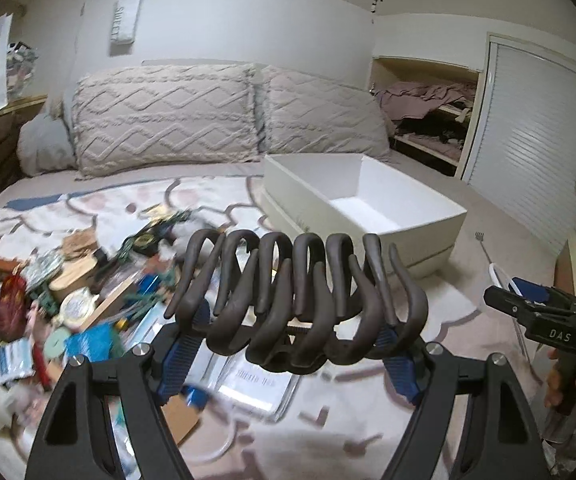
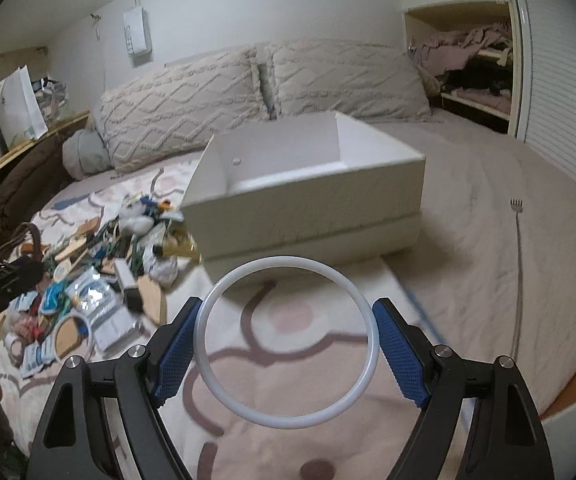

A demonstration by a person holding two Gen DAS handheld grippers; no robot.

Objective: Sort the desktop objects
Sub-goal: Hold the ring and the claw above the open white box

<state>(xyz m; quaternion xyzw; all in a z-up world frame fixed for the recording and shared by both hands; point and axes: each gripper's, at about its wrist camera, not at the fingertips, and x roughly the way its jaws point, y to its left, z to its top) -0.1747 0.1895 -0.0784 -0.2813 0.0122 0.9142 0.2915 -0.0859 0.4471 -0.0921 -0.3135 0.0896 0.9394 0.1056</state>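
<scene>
With the left gripper (image 1: 296,344) clamping the dark brown plastic claw clip (image 1: 296,300) and the right gripper (image 2: 288,344) pinching the white plastic ring (image 2: 286,343), each should probably travel level over the far open white cardboard box (image 2: 308,192) before its fingers part.

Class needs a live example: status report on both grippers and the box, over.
Left gripper shut on hair claw. Right gripper holds white ring. Box ahead, open, path clear.

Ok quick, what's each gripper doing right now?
Left gripper: shut on the dark hair claw clip.
Right gripper: shut on the white ring.
</scene>
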